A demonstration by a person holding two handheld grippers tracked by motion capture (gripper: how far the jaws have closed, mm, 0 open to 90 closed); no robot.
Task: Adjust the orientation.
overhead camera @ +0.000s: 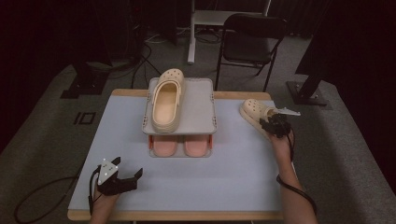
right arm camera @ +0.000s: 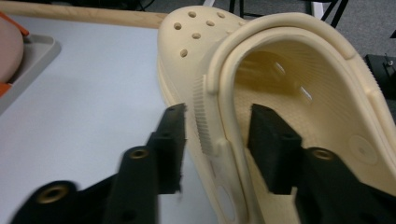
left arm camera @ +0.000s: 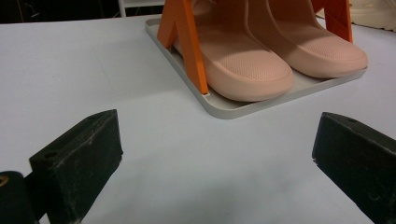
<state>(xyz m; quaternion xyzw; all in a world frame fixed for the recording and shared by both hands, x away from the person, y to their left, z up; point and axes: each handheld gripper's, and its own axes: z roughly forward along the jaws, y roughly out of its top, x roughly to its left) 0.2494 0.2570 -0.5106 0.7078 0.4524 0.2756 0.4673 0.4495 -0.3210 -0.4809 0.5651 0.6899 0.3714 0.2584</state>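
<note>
dim room, grey carpet, a black chair [overhead camera: 250, 39] behind the table [overhead camera: 187, 186], whose pale blue-grey top has a wooden edge. at the table's middle stands a grey two-level rack [overhead camera: 201, 109] with orange posts

right gripper [overhead camera: 275, 125]: at the table's far right edge. in the right gripper view its jaws straddle the side wall and strap of a cream clog [right arm camera: 299, 93], one jaw outside the wall, the other inside the shoe's opening. a narrow gap shows between the outer jaw and the wall; the inner jaw stands close to the strap, and contact cannot be confirmed. jaws partly closed around the wall, not seen pressing on it. the clog lies on the table top, toe pointing away from the gripper, well apart from the rack

left gripper [overhead camera: 119, 179]: at the near left of the table, jaws wide apart, nothing between them, bare table beneath. in the left gripper view it faces the rack's lower level

count:
- cream clogs: two, one at the right gripper, one second cream clog [overhead camera: 166, 100] on the rack's top level, left side
- pink shoes [left arm camera: 252, 65]: two, side by side on the lower level
- racks: one
- grippers: two
- chairs: one
</note>
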